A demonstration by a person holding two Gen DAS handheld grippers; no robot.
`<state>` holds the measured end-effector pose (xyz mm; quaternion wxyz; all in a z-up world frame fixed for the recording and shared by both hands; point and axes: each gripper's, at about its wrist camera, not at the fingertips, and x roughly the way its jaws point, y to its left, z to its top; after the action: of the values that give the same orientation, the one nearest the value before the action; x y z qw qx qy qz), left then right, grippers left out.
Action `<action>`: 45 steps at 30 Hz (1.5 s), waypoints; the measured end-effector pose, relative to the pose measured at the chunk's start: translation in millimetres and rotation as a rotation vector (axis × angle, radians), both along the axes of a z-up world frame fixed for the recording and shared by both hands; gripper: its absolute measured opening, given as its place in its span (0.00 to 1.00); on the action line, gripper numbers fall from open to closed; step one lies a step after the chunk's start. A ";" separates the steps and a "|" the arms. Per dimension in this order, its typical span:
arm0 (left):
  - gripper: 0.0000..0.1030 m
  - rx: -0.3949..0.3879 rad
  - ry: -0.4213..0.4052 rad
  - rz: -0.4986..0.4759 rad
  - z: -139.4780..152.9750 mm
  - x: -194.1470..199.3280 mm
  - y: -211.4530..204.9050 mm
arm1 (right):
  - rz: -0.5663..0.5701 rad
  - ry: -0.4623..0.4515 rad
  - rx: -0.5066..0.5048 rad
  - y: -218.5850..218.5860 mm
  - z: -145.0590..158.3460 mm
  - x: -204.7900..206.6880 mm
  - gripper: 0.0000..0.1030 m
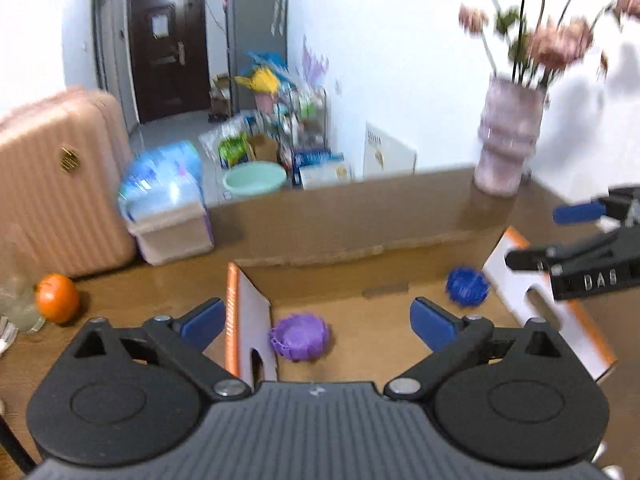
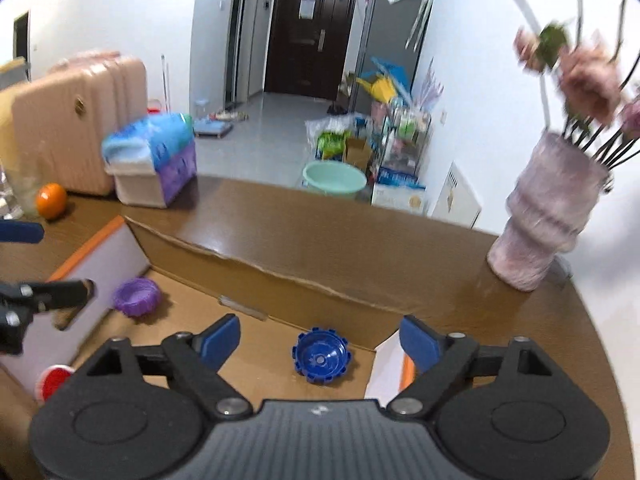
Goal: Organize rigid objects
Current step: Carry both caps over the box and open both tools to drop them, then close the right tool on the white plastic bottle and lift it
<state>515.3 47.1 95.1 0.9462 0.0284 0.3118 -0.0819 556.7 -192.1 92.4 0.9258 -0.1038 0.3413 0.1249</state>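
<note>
Hovering wide and empty, left tongs (image 1: pixel 318 322), right tongs (image 2: pixel 320 340), above open-flapped cardboard box (image 1: pixel 360 236).

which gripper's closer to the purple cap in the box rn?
Left. The left gripper hangs open right above the purple cap; the right gripper sits over the blue cap, across the box.

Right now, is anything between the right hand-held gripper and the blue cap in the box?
Nothing visible: the right hand-held gripper is open, and the blue cap lies uncovered on the cardboard box floor ahead.
</note>
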 end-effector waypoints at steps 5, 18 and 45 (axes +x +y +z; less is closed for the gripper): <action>1.00 -0.020 -0.107 0.015 45.4 -52.3 7.4 | 0.007 -0.066 0.015 -3.8 39.3 -46.9 0.88; 1.00 -0.111 -0.397 0.104 51.1 -182.1 20.9 | -0.004 -0.414 0.186 -21.8 50.6 -194.6 0.98; 1.00 -0.054 -0.377 -0.011 -61.1 -415.3 -2.8 | 0.013 -0.297 0.252 -31.5 -81.5 -427.4 0.97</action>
<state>100.0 44.2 34.0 0.9878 0.0197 0.1264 -0.0888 129.3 -223.6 10.9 0.9708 -0.0067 0.1820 0.1560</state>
